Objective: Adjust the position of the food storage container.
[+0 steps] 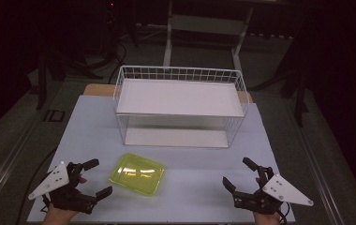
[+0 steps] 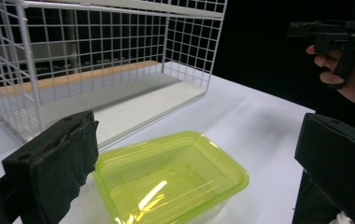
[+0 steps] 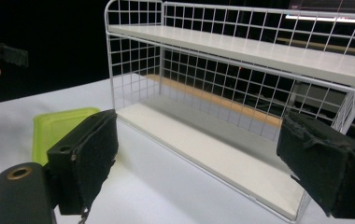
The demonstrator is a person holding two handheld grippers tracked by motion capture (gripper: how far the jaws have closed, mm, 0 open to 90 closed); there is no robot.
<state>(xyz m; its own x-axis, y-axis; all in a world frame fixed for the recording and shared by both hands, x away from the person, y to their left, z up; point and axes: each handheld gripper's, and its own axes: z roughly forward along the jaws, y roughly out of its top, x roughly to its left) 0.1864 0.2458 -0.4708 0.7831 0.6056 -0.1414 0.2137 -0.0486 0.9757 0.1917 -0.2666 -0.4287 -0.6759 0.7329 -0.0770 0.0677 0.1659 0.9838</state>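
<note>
Sitting low and a little left of centre in the high view, the translucent yellow-green plastic food container with its lid on point(image 1: 137, 173) rests flat on the white tabletop point(image 1: 190, 159), in front of the open face of the white wire-grid rack with two white shelf boards point(image 1: 180, 105), which stands at the middle of that frame. That spot looks deliberate: the container is within easy reach of both hands and has a straight run into the rack's lower bay or up onto its top board. The left gripper point(image 1: 96, 178), at the lower left of the high view, has its jaws wide apart and angled towards the container without touching it; in the left gripper view the container point(image 2: 171, 179) lies at the bottom centre between the two black pads, so this looks like a line-up for a pinch across the box. The right gripper point(image 1: 240, 173), at the lower right, also stands open and grips nothing, well apart from the container; its own view looks past the parted pads at the rack point(image 3: 241, 93), with the container point(image 3: 56, 128) at the left edge. I judge it is held back to leave room, or to steady the box later.
</note>
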